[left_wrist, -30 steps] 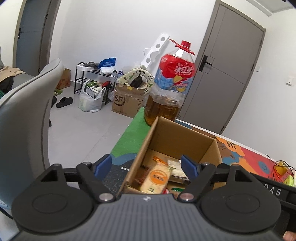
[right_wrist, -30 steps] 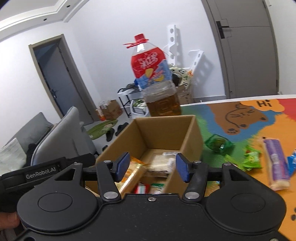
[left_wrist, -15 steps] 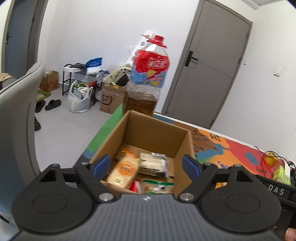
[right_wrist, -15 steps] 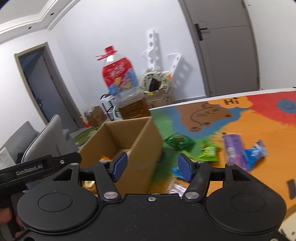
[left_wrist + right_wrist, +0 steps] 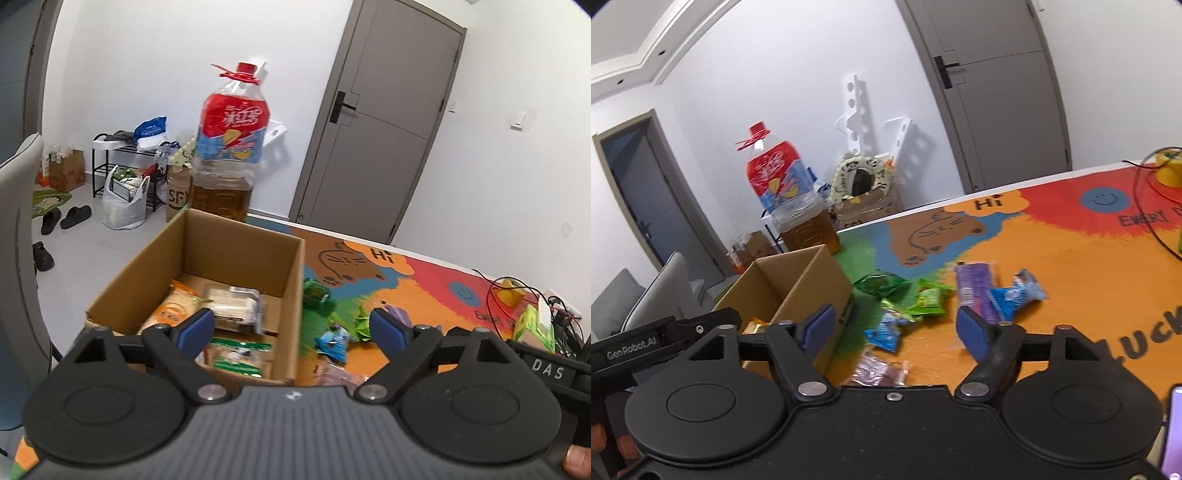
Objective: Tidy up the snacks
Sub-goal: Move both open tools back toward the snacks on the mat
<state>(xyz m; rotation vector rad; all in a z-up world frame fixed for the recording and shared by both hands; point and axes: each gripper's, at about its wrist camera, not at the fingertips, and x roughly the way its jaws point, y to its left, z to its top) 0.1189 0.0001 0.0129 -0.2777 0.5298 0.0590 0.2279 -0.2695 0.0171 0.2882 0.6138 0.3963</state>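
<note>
Our left gripper (image 5: 291, 326) and right gripper (image 5: 894, 326) hover with empty jaws opening wide, between the cardboard box (image 5: 236, 247) and loose snacks (image 5: 929, 301) on our desk (image 5: 1071, 266).

Behind the far left corner of the colourful cartoon mat (image 5: 1052, 254), a large clear plastic oil bottle (image 5: 227, 155) with red cap and red-and-blue label, upright. Beyond, on the pale floor: a black metal shoe rack (image 5: 122, 162), a white plastic bag (image 5: 123, 203), dark slippers (image 5: 62, 218). Against the white wall, a grey door (image 5: 384, 125) with black handle. Near the mat's far right edge, a yellow roll (image 5: 1169, 170) and black cable (image 5: 1145, 218).
</note>
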